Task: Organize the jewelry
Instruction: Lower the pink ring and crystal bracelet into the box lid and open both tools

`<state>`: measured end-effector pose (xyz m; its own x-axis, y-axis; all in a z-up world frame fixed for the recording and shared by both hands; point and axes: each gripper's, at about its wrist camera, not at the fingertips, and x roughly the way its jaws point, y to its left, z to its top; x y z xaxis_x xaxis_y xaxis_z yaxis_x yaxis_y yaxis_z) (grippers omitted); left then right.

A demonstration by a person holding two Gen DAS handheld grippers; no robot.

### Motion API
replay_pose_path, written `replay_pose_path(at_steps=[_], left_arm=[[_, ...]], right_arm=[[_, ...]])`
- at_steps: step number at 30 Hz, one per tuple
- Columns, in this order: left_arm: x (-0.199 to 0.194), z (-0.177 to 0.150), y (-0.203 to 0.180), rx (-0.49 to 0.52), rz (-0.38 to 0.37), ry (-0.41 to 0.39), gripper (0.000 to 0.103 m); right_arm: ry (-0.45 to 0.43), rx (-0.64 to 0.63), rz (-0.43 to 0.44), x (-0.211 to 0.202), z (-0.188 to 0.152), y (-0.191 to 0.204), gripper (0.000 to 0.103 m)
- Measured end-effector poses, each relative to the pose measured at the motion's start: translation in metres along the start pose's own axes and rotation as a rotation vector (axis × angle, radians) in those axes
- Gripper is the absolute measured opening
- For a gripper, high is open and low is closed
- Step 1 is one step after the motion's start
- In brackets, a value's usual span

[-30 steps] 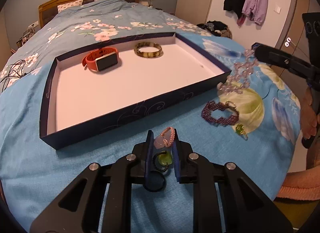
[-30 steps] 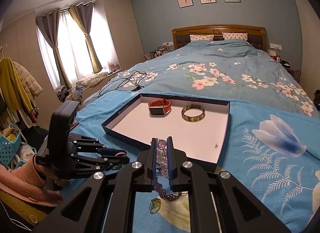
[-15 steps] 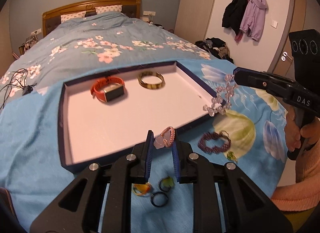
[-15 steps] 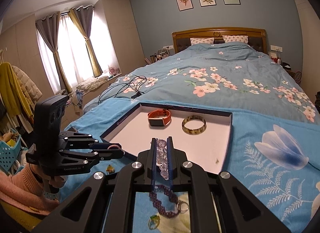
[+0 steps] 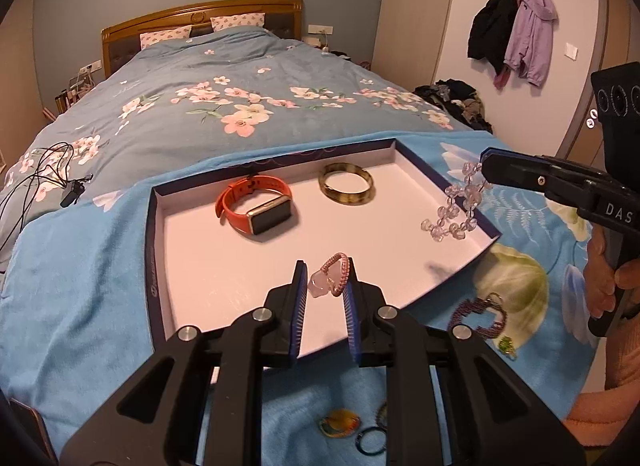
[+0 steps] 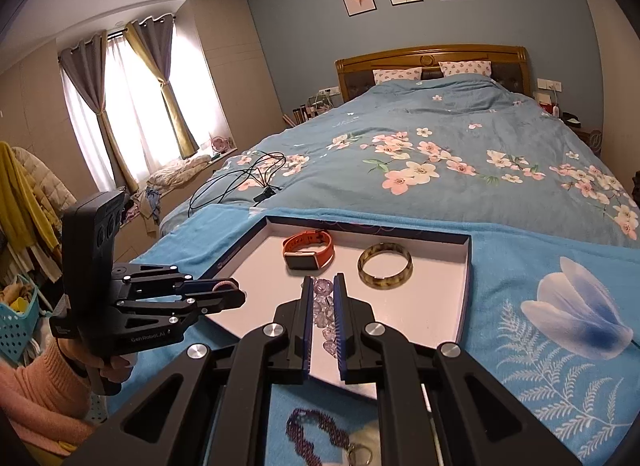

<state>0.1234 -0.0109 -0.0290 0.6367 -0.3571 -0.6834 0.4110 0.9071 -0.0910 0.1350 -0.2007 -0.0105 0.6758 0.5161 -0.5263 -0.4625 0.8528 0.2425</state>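
A shallow dark-blue tray [image 5: 151, 242] with a white floor lies on the bed. In it are an orange smartwatch [image 5: 256, 207] and a mottled green bangle [image 5: 346, 189]. My left gripper [image 5: 326, 282] is shut on a pink braided bracelet with a pale stone [image 5: 331, 277], held above the tray's near edge. My right gripper [image 6: 321, 300] is shut on a clear crystal bead bracelet [image 6: 325, 312], which dangles over the tray's right side [image 5: 454, 209]. A purple beaded bracelet [image 5: 478, 316] lies on the blanket outside the tray.
Small rings and a colourful charm [image 5: 340, 426] lie on the blanket below my left gripper. A black cable [image 5: 48, 173] lies on the bed at the far left. Coats hang on the wall at the right. A blue basket [image 6: 16, 322] stands beside the bed.
Both grippers have risen and moved forward over the tray, each carrying its bracelet. The crystal bracelet came off the blanket and now hangs above the tray's right side.
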Motion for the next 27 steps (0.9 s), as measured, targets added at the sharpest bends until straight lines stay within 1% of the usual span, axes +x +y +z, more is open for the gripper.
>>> replay_pose_path(at_steps=[7,27], left_arm=[[0.015,0.005,0.007,-0.01,0.012,0.024,0.018],[0.049,0.02,0.017,0.01,0.058,0.078,0.018]], right_arm=[[0.017,0.019,0.003,0.017,0.006,-0.006,0.008],[0.06,0.062,0.019,0.057,0.019,-0.015,0.008]])
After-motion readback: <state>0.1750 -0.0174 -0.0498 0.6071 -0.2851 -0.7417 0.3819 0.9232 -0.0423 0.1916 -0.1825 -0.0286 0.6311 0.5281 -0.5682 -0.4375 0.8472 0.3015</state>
